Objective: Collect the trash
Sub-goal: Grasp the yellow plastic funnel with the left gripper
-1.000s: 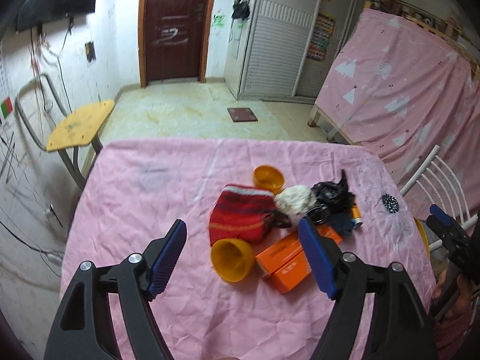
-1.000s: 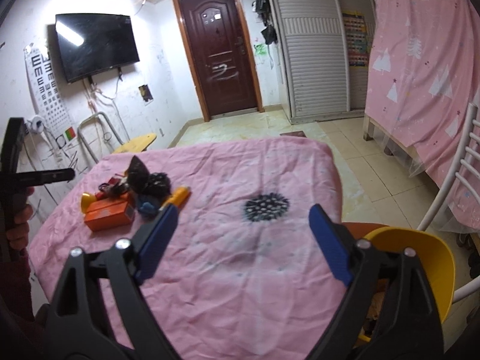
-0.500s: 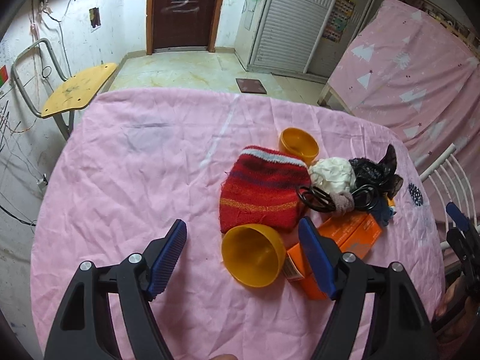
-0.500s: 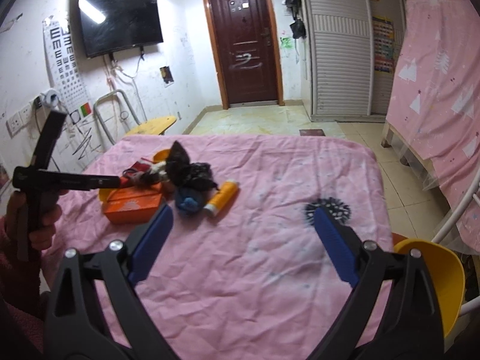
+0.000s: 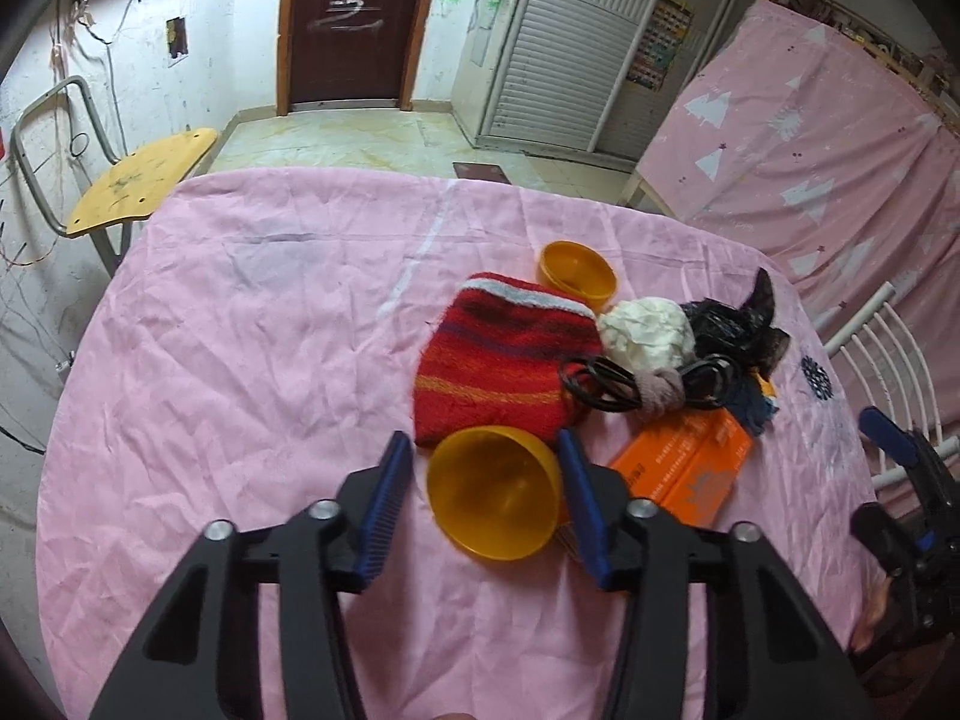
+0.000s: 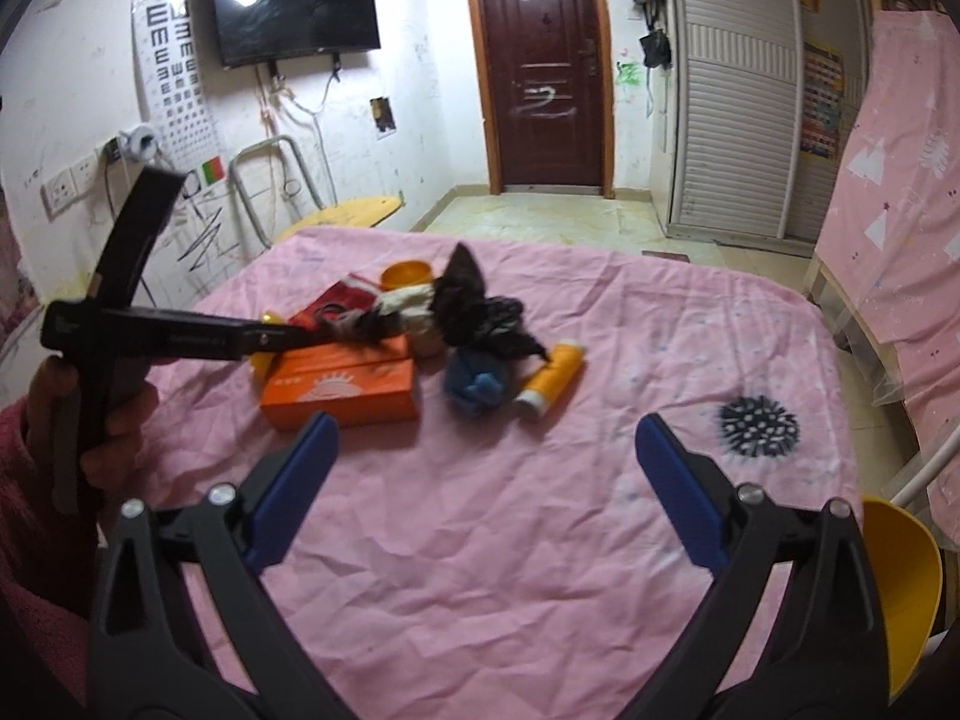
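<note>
A pile lies on the pink tablecloth point(image 5: 252, 360): a red knitted hat point(image 5: 504, 360), two yellow bowls point(image 5: 495, 501) point(image 5: 576, 267), an orange box point(image 5: 684, 468), a white paper wad point(image 5: 648, 330), a black plastic bag point(image 5: 732, 324) and black hair ties point(image 5: 600, 384). My left gripper point(image 5: 480, 507) has narrowed around the near yellow bowl; its right pad touches the rim, the left pad stands just clear. My right gripper point(image 6: 480, 492) is open and empty above bare cloth, short of the orange box point(image 6: 342, 387), a blue wad point(image 6: 477, 384) and a yellow tube point(image 6: 555, 378).
A yellow-seated chair point(image 5: 144, 180) stands past the table's far left corner. A white chair back point(image 5: 888, 354) and a pink-draped frame point(image 5: 828, 138) stand to the right. A yellow bin point(image 6: 900, 588) sits below the table's right edge. A black star print point(image 6: 759, 426) marks the cloth.
My left gripper has moved forward and its jaws have closed in around the near yellow bowl. My right gripper has moved closer to the pile and stays open.
</note>
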Available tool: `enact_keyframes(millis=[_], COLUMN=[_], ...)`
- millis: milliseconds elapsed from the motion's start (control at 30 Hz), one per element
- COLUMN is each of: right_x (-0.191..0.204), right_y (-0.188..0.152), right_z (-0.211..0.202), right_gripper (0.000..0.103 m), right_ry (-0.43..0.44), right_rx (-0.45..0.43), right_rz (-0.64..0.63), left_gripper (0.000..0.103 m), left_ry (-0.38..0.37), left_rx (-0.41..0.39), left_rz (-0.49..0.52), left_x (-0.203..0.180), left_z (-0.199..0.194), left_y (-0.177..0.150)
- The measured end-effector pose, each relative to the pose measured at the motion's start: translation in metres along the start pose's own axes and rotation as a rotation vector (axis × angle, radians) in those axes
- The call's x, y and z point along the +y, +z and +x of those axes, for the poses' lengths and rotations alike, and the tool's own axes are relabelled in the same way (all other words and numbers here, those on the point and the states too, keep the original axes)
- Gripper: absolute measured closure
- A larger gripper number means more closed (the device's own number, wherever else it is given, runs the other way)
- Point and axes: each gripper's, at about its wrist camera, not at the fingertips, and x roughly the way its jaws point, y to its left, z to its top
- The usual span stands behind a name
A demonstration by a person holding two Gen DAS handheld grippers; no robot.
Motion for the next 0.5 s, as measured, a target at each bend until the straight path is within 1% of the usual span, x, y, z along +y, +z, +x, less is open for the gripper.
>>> enact_keyframes(millis=[67,133,333,500], right_x=[0.004,0.011,0.039,0.057], right_y=[0.001,0.002,0.009,0.014], right_z=[0.003,0.007,0.022,0.041], right_gripper=[0.008,0.008,0.007,0.006], right_ry=[0.008,0.015,0.075,0.093], right_rx=[0.007,0.018,0.057,0.095], right_rz=[-0.010,-0.027,-0.096,-0.140], left_gripper=[0.068,0.068,0.068,0.068], left_ry=[-0.002,-0.008,-0.032,-0.017], left_rx=[-0.009,-0.014,-0.066,-0.110], left_rz=[0.017,0.013,-0.065,-0.086], left_x=[-0.002,-0.002,0.014,0.023], left_z=[-0.001,-0.002,-0.022,-0.041], left_y=[-0.002,-0.004,-0.008,-0.011])
